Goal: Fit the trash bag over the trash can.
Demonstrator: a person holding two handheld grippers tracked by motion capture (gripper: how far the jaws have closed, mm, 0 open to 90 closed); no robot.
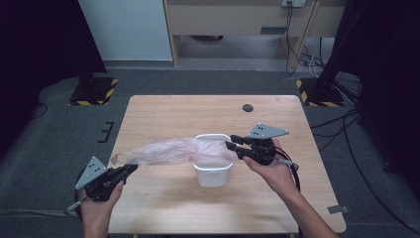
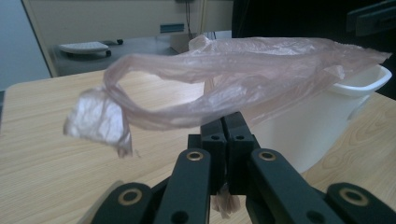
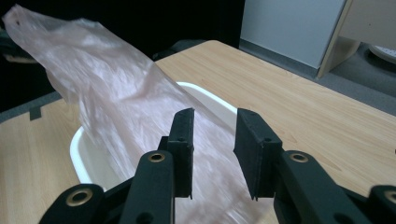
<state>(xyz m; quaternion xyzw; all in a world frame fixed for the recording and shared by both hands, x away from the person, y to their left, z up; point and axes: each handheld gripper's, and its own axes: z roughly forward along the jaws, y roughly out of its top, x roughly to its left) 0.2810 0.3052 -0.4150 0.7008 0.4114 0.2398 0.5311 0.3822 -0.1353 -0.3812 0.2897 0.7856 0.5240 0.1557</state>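
While the left gripper (image 2: 227, 140) has its two black jaws pressed together on a fold of the thin, translucent pink plastic bag (image 2: 219, 74), a scrap of film pokes out beneath them, so the pinch looks secure. That grip sits at the near left of the light wooden counter (image 1: 163, 203), and I take it as the anchor: it draws the bag out sideways into a long, loose band hanging just above the wood. From there the film runs right to the small white rectangular plastic bin (image 1: 213, 171), which stands near the middle of the counter, and drapes over its rim and into its mouth.

Over the bin's right edge the right gripper (image 3: 212, 140) is held level, jaws spread with a clear gap. The pink film lies under and between them, but the pads do not press on it. My guess is that this hand is lining up to catch the bag's open end, so the two can stretch it across the bin as a liner.
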